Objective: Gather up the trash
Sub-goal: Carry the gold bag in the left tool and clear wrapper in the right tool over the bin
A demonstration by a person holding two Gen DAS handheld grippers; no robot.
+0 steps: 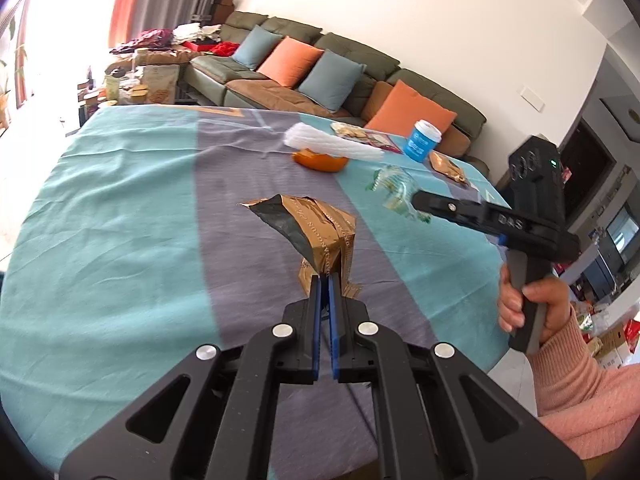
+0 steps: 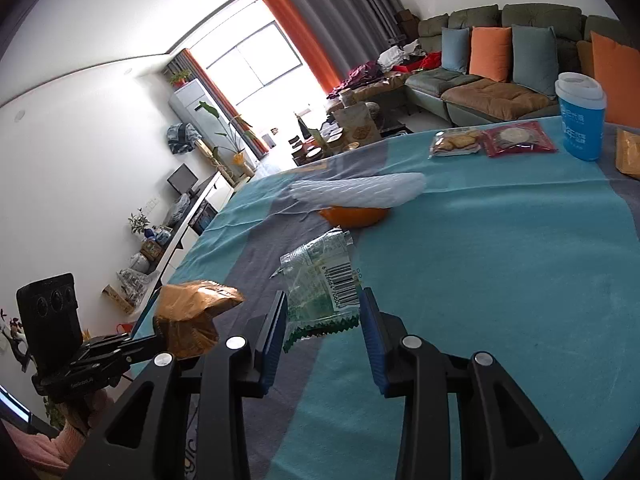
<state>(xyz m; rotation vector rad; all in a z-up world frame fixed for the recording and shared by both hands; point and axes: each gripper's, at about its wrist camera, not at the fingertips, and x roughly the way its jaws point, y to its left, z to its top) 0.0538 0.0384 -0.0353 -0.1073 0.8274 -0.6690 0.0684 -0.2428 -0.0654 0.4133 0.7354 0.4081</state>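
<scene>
The gold wrapper (image 1: 320, 232) was pinched in the left claw (image 1: 325, 280), lifted clear; the right claw (image 2: 324, 312) was spread around the clear wrapper (image 2: 324, 280) at twelve o'clock, ready for closing.

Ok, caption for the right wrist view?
Open right gripper straddling a clear wrapper on the tablecloth.

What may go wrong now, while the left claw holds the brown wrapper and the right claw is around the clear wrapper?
1. The left claw pinches only the bottom edge of the brown wrapper, so it may slip out.
2. The right claw is open around the clear wrapper; this thin film lies flat on the tablecloth, so the fingers might catch the cloth or push the wrapper away.
</scene>
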